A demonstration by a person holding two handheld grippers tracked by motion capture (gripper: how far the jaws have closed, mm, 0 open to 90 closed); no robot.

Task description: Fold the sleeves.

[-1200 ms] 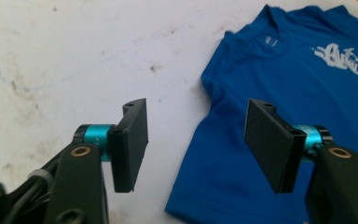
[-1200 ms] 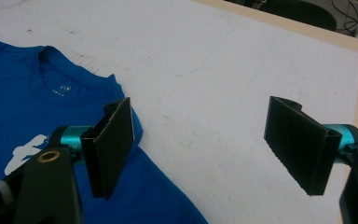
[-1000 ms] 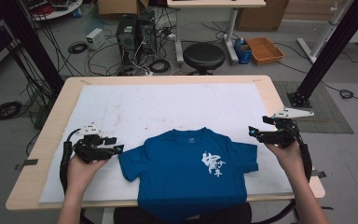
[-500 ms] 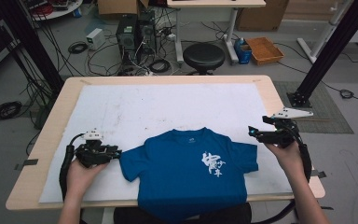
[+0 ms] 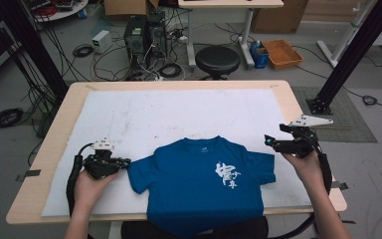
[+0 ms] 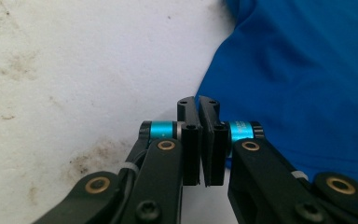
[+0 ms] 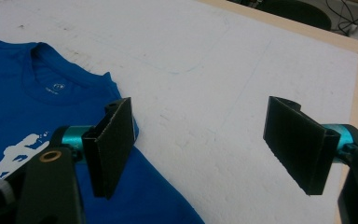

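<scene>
The blue T-shirt point(image 5: 201, 184) lay front-up on the white sheet point(image 5: 169, 114) at the near edge of the tabletop point(image 5: 298, 99), its hem hanging over that edge, spread flat as if ready for folding. The left gripper point(image 5: 122, 162) sat low at the tip of the shirt's left sleeve, a sensible place to start a fold. Its jaws were clenched together; in the left gripper view point(image 6: 198, 140) I could make out no cloth between the pads, and the sleeve edge lay just beside and beyond them, so a pinch on the fabric cannot be confirmed. The right gripper point(image 5: 273, 144) hovered just off the other sleeve with its jaws wide apart and nothing between them point(image 7: 205, 144), apparently waiting its turn.

Compared with a second earlier, the left jaws had just been closing from an open spread, and the left hand had edged slightly toward the sleeve. The right hand was unchanged.
</scene>
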